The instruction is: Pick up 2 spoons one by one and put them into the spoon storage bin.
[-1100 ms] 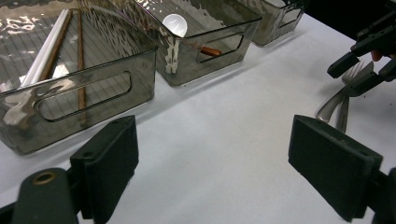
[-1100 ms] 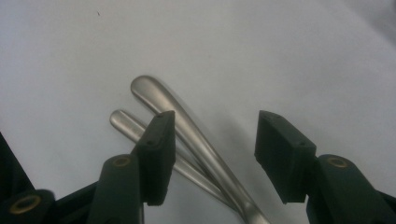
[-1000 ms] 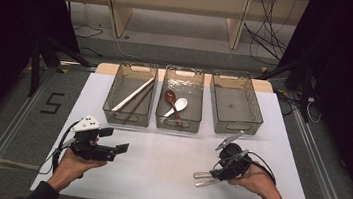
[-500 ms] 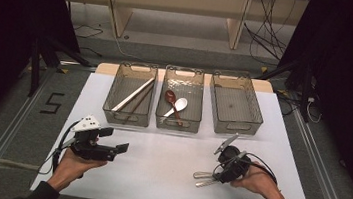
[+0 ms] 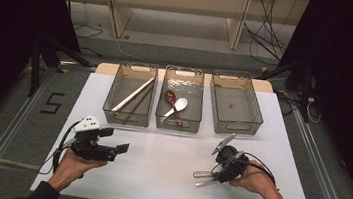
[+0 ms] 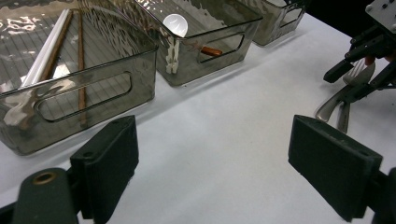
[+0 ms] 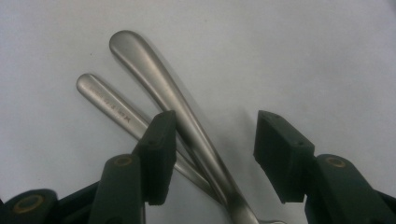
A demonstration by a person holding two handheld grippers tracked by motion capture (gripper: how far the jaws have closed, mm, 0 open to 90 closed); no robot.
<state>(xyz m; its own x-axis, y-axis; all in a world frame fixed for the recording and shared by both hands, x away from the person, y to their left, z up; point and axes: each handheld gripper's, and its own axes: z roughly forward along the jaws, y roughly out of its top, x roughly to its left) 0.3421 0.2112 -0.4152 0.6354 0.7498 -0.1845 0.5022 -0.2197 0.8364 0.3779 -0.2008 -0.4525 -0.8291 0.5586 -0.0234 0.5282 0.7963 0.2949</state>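
Note:
Two metal utensils (image 5: 203, 177) lie crossed on the white table at the front right, handles pointing left. In the right gripper view, the wider handle (image 7: 154, 74) runs up between the jaws, close to the left pad. The thinner handle (image 7: 105, 100) passes under that left jaw. My right gripper (image 5: 217, 173) (image 7: 215, 135) stands open low over them, and its pads do not press on either handle. My left gripper (image 5: 118, 140) (image 6: 212, 158) is open at the front left with only bare table between its pads. The left gripper view shows the right gripper (image 6: 345, 84) over the utensils (image 6: 334, 105).
Three clear bins stand in a row at the back of the white table. The left bin (image 5: 109, 103) holds chopsticks (image 5: 132, 94). The middle bin (image 5: 177, 126) holds a brown spoon (image 5: 169, 97) and a white spoon (image 5: 180, 103). The right bin (image 5: 258, 116) is empty.

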